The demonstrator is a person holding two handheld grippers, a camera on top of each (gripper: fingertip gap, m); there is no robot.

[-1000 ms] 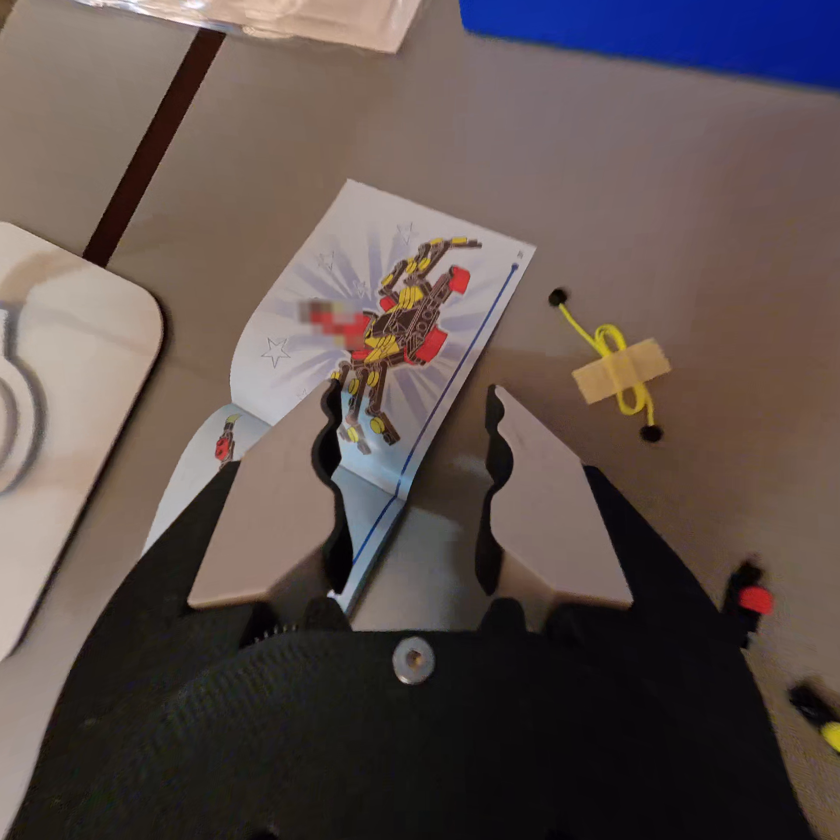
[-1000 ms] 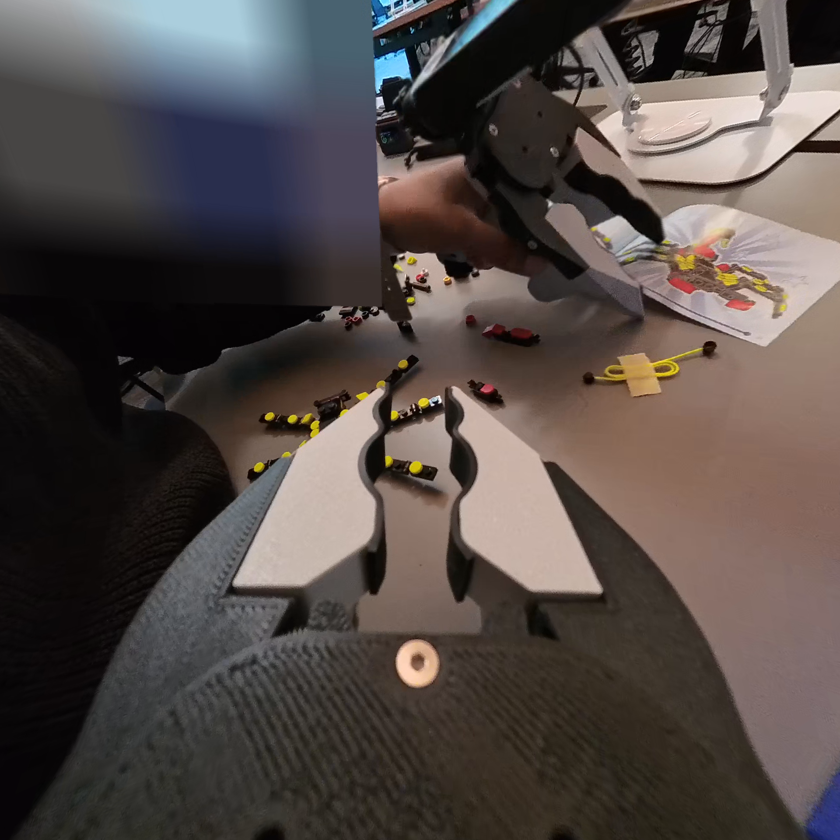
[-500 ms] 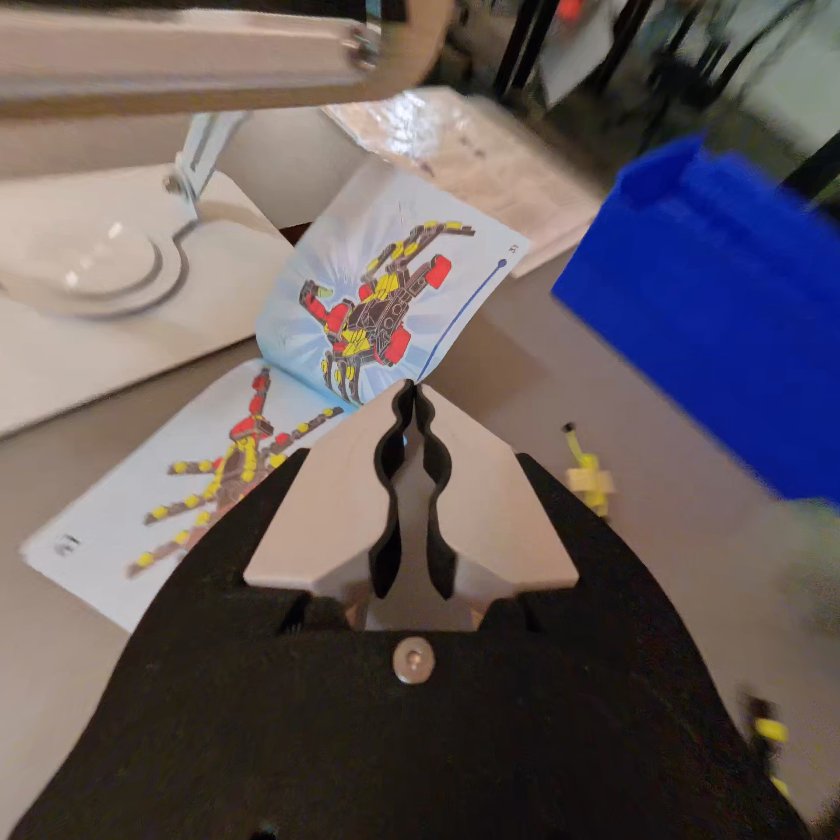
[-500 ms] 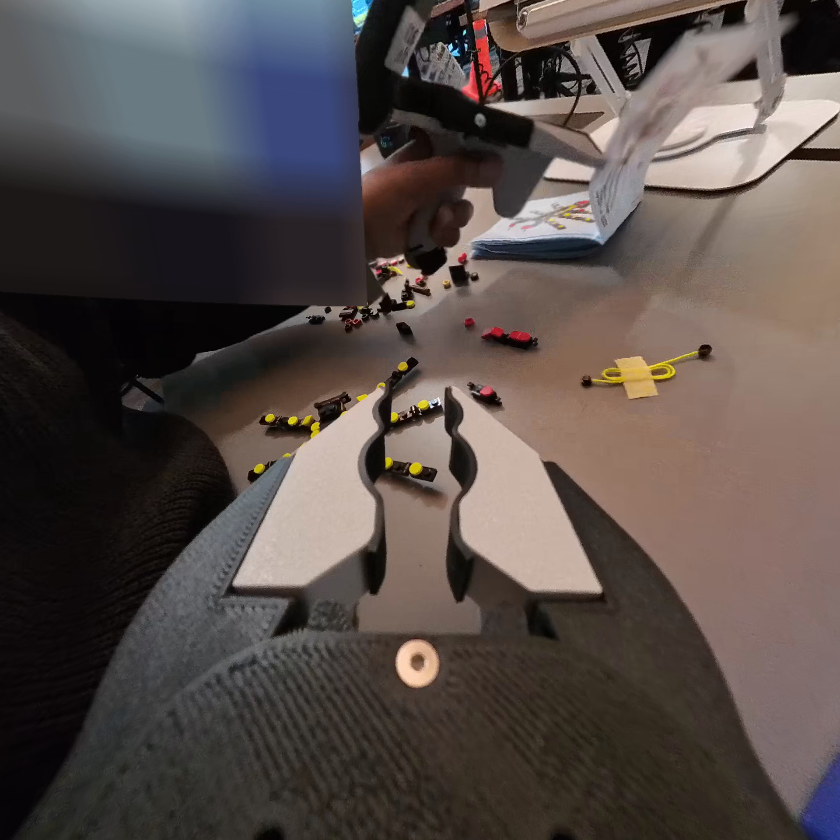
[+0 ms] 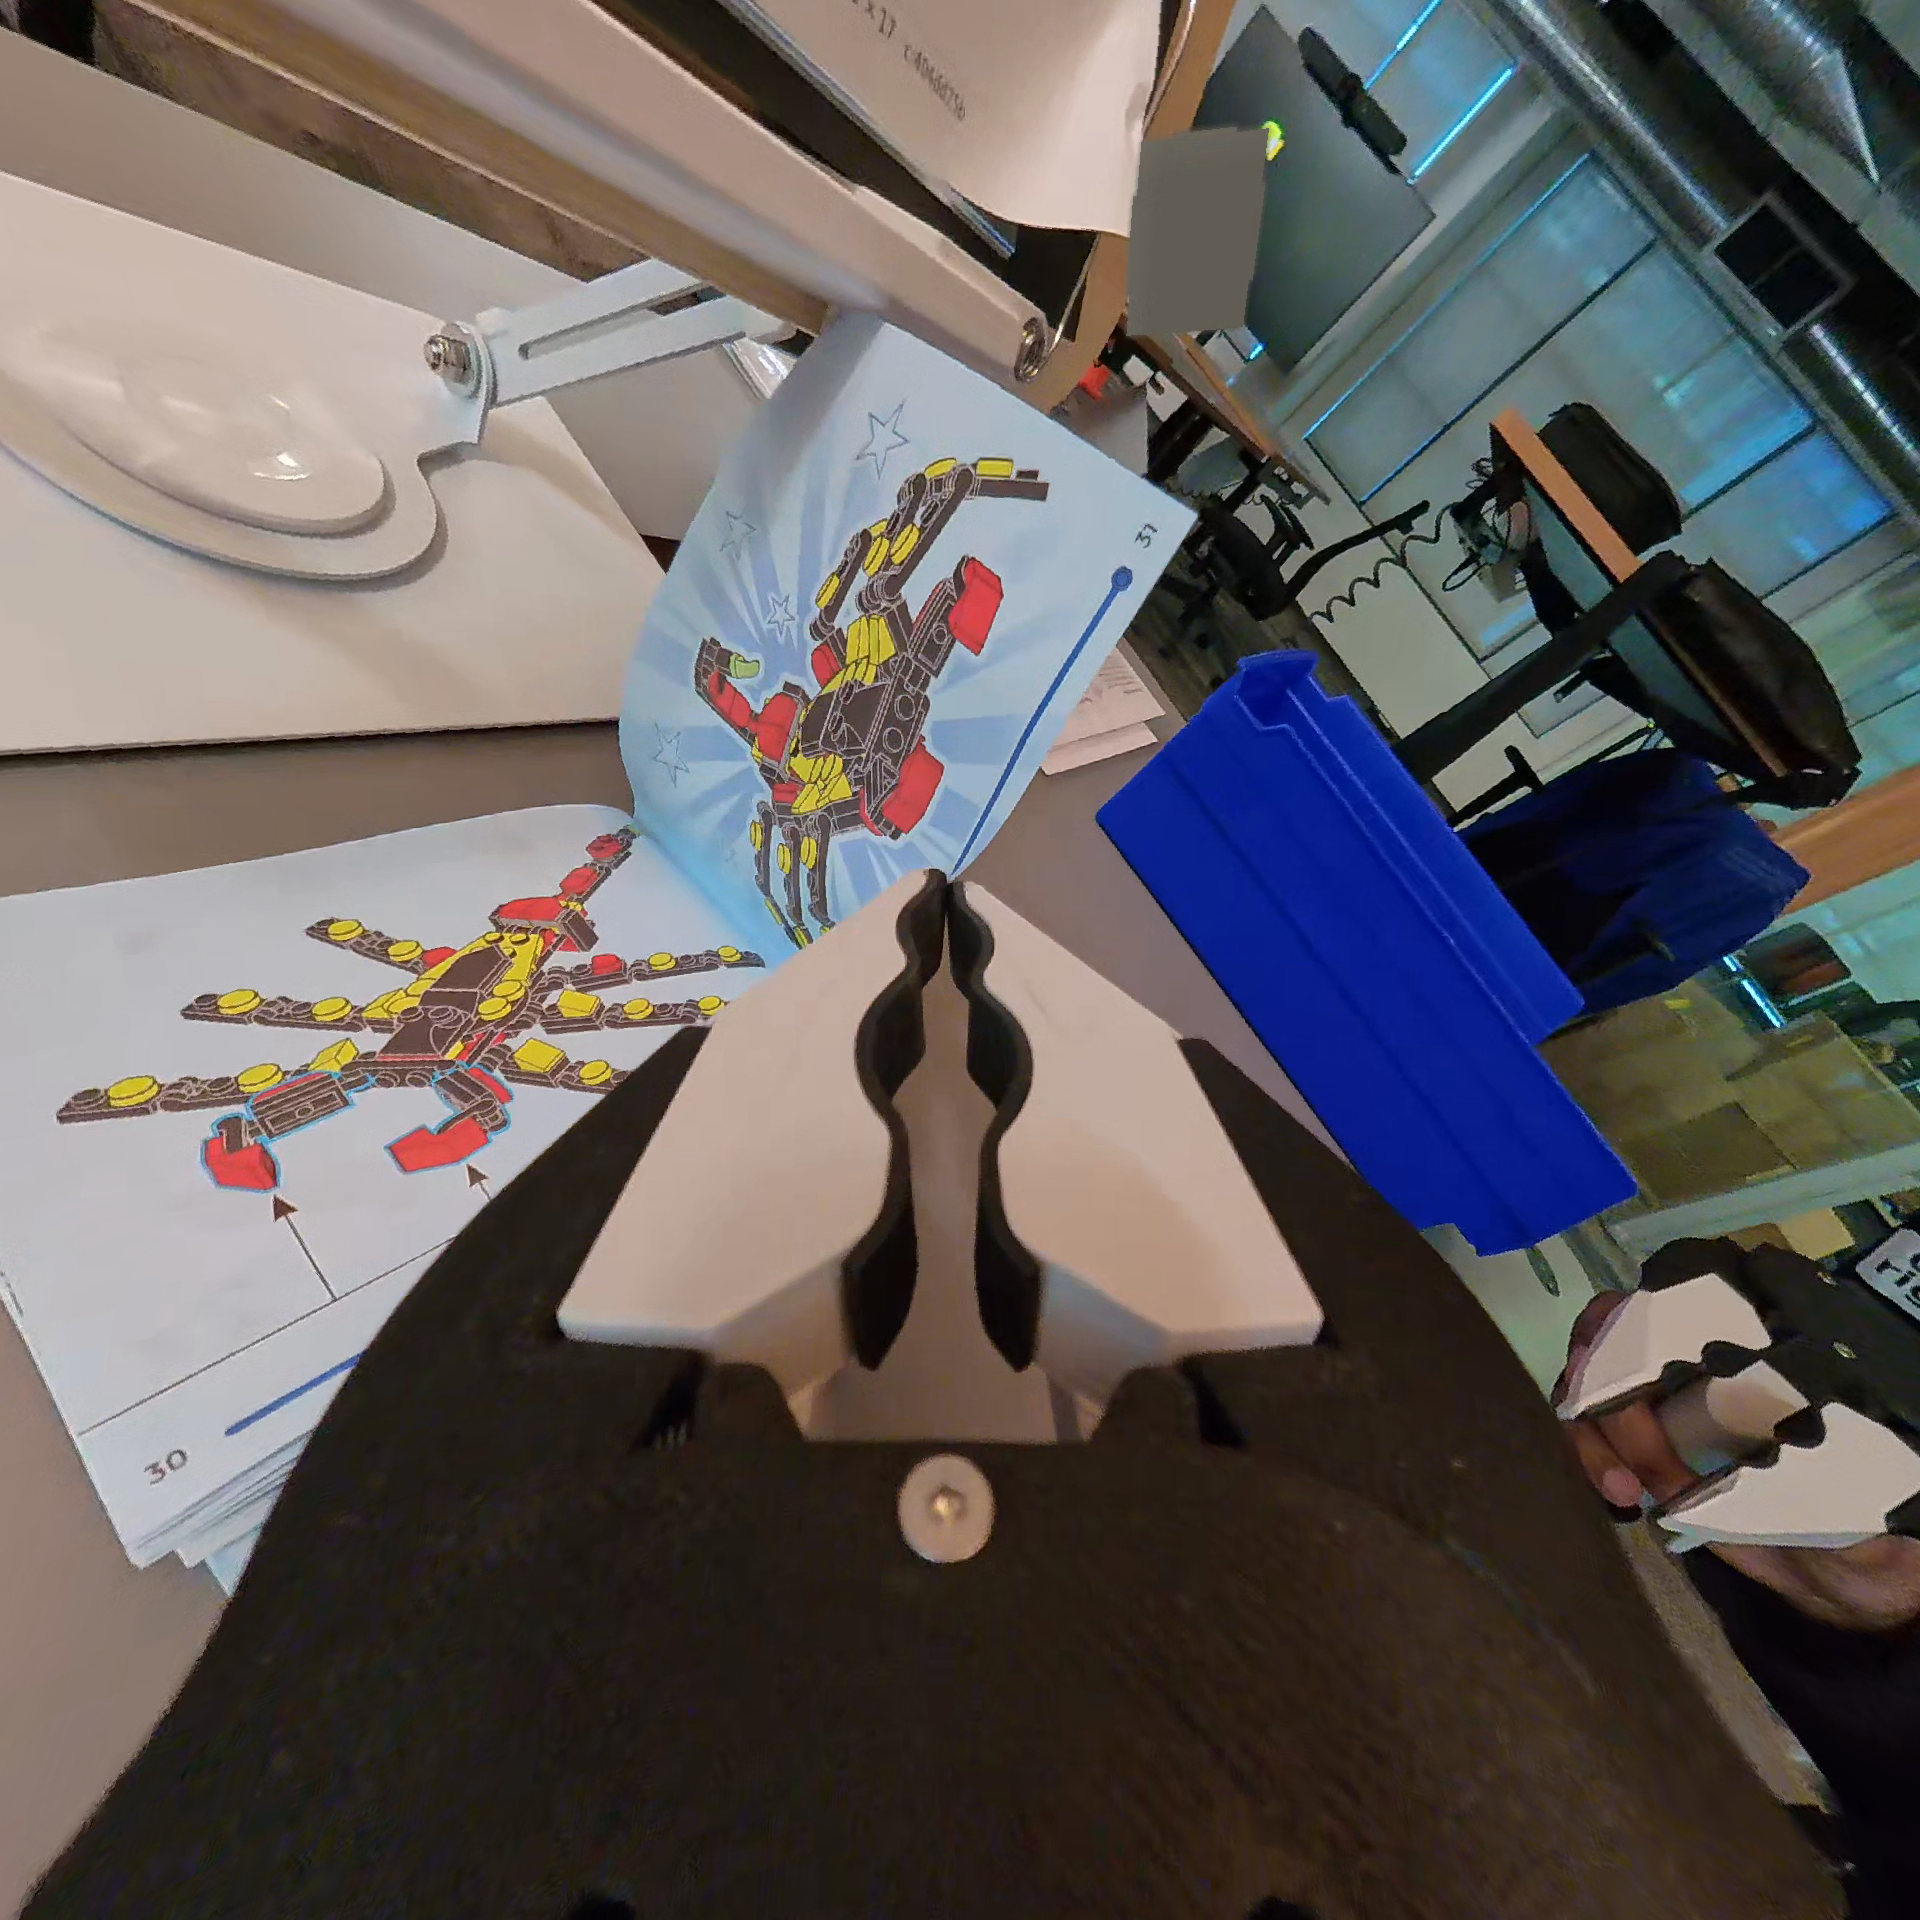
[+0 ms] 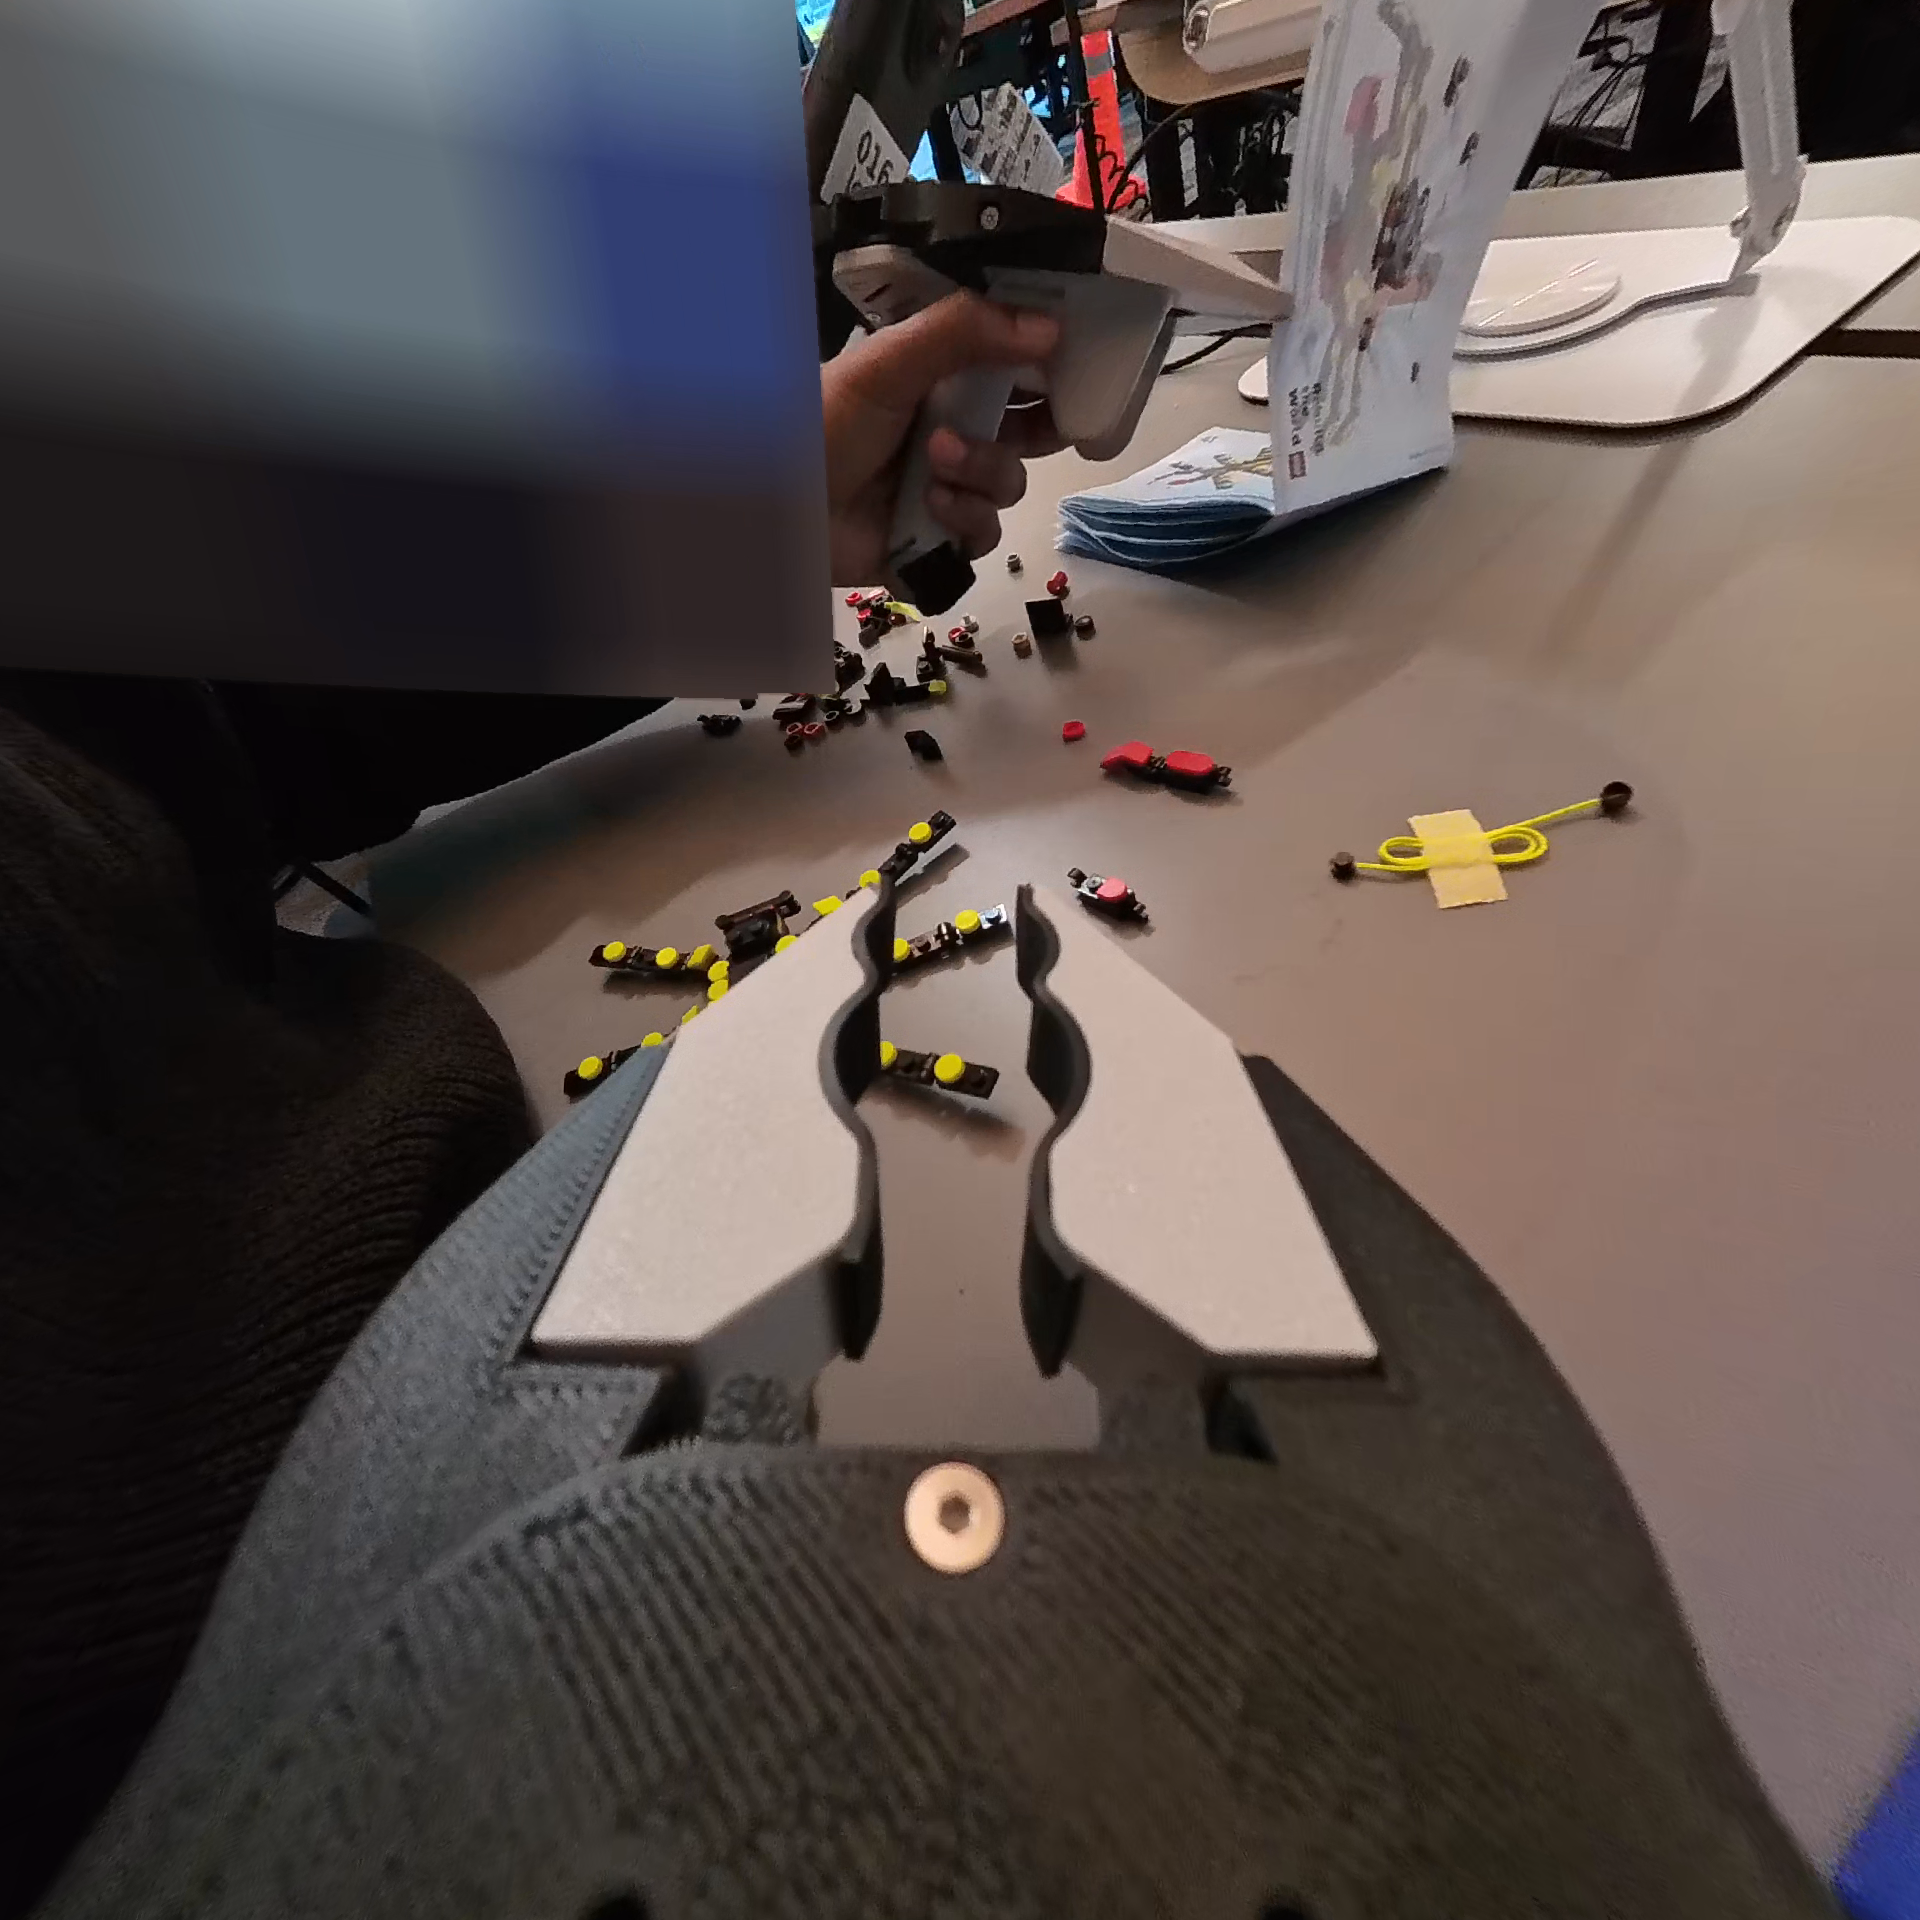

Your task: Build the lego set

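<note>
My left gripper [image 5: 943, 885] is shut on the lower edge of a booklet page [image 5: 894, 665] and holds it upright above the open instruction booklet [image 5: 312, 1039]. From the right wrist view, that gripper [image 6: 1270, 303] pinches the raised page [image 6: 1371, 260] over the booklet stack [image 6: 1164, 509]. My right gripper [image 6: 954, 906] is open and empty, low over black strips with yellow studs [image 6: 940, 1070]. Red pieces [image 6: 1164, 764] and a pile of small dark parts [image 6: 894, 665] lie farther off. The right gripper also shows in the left wrist view [image 5: 1714, 1455].
A yellow string with tape [image 6: 1460, 847] lies on the grey table to the right. A blue bin [image 5: 1351, 935] stands right of the booklet. A white stand base [image 6: 1662, 301] sits behind it. A person's hand [image 6: 935, 416] holds the left gripper's handle. The left gripper's tips are roughly 25 cm from the right gripper's.
My left gripper shut on the page edge and lifted it from flat to upright, exposing the spread beneath. The right gripper has stayed still and open.
</note>
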